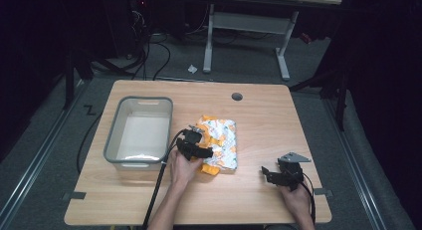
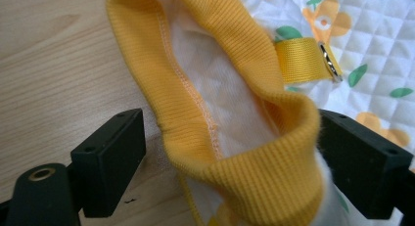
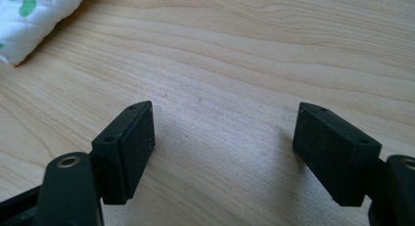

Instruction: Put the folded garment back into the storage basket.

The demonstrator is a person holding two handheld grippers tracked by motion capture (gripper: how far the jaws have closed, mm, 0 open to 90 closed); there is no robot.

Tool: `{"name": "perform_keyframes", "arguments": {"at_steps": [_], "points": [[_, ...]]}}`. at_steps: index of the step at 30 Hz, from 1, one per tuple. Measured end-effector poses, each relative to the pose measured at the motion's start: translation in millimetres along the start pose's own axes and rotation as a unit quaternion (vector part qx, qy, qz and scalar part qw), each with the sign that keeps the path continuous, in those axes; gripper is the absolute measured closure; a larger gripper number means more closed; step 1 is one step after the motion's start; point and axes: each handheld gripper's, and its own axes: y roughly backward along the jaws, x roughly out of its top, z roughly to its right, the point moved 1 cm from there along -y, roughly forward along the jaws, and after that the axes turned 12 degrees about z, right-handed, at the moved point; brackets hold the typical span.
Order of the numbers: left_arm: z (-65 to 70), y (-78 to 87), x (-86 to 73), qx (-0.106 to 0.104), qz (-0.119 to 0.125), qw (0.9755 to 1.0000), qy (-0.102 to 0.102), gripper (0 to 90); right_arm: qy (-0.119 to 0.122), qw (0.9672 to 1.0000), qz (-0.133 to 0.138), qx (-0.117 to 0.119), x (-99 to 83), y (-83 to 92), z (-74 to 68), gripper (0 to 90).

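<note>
A folded white quilted garment (image 1: 222,139) with orange and green flower print and yellow ribbed trim lies at the table's middle. My left gripper (image 1: 201,152) is at its near left edge. In the left gripper view the jaws of this gripper (image 2: 230,157) stand open on either side of a raised yellow ribbed cuff (image 2: 274,172); the right jaw touches the cloth and the left jaw stands apart from it. A yellow strap with a metal ring (image 2: 306,59) lies just beyond. My right gripper (image 1: 268,173) rests open at the near right, its jaws (image 3: 225,138) over bare wood with nothing between them.
A grey plastic bin (image 1: 113,135) with nothing visible inside stands left of the garment. A round cable hole (image 1: 237,96) sits in the wooden table (image 1: 268,125) near its far edge. A corner of the garment (image 3: 29,15) shows at the upper left of the right gripper view.
</note>
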Motion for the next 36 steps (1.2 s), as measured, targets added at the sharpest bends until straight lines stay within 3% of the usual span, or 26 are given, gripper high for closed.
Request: {"name": "perform_keyframes", "arguments": {"at_steps": [4,10,12,13,19,23,31,36], "points": [[0.1,-2.6,-0.3,-0.003,-0.006,1.0000,0.007,16.6,0.001,1.0000,0.000,0.000,0.0,-0.1,0.1,23.9],[4.6,-2.5,0.5,-0.007,-0.006,0.9998,-0.016,28.0,-0.001,1.0000,0.000,0.000,0.0,0.0,-0.1,23.9],[6.6,-1.7,1.1,-0.011,-0.005,0.9997,-0.020,33.6,-0.001,1.0000,0.000,0.000,0.0,0.0,-0.1,23.9],[7.6,-1.5,1.2,-0.013,-0.005,0.9997,-0.022,43.3,-0.001,1.0000,0.000,0.000,0.0,0.0,-0.1,23.9],[10.4,-1.1,0.7,-0.031,0.003,0.9993,-0.020,57.6,0.000,1.0000,0.000,0.000,0.0,0.0,0.0,23.9],[10.1,-1.2,1.1,-0.045,0.001,0.9989,-0.007,67.9,0.000,1.0000,0.000,0.000,0.0,0.0,0.0,23.8],[9.2,1.6,3.8,-0.056,0.010,0.9983,0.010,73.9,0.000,1.0000,0.000,0.001,0.0,0.0,0.0,23.9],[13.1,9.2,9.1,-0.062,0.022,0.9978,0.005,74.9,0.000,1.0000,0.000,0.001,-0.1,0.2,-0.1,23.8]]}}
